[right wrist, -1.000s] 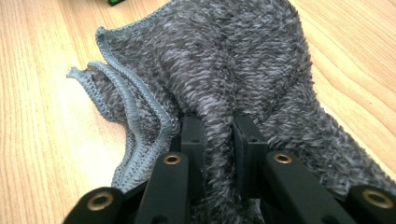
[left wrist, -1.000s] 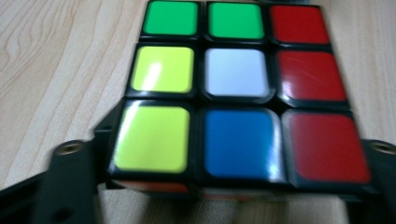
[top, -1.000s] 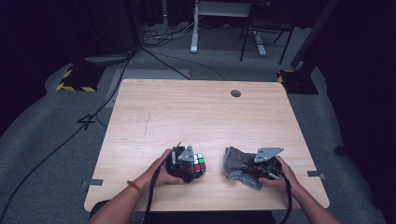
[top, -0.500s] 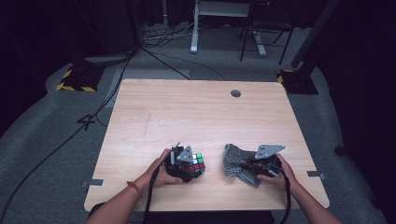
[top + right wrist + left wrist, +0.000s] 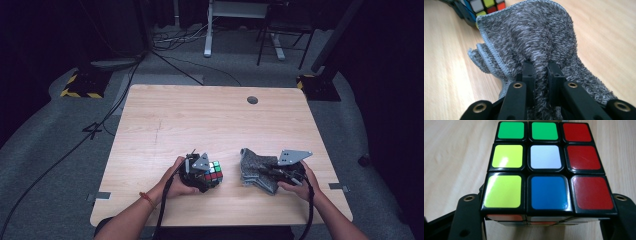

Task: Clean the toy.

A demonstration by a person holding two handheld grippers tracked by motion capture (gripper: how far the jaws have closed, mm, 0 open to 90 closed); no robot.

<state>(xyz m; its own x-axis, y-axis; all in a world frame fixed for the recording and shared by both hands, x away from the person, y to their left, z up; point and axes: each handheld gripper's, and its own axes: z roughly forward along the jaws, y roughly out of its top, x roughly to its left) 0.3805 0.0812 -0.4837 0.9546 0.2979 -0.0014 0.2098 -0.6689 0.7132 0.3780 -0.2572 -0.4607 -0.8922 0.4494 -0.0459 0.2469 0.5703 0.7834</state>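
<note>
A colour puzzle cube (image 5: 212, 173) rests near the table's front edge, left of centre, and my left gripper (image 5: 206, 176) is shut on it. In the left gripper view the cube (image 5: 546, 167) sits between the two black jaws, its top face showing green, red, yellow, white and blue tiles. To the right lies a grey fluffy cloth (image 5: 257, 169), bunched up. My right gripper (image 5: 265, 172) is shut on the cloth (image 5: 534, 37), with a fold of it pinched between the jaws. A corner of the cube (image 5: 482, 6) shows beyond the cloth in the right gripper view.
The light wooden table (image 5: 200, 120) has a round dark grommet (image 5: 252, 100) at its far right. Around the table lie a grey floor, cables (image 5: 170, 55), a yellow-black striped base (image 5: 80, 87) at far left and desk legs (image 5: 207, 30) behind.
</note>
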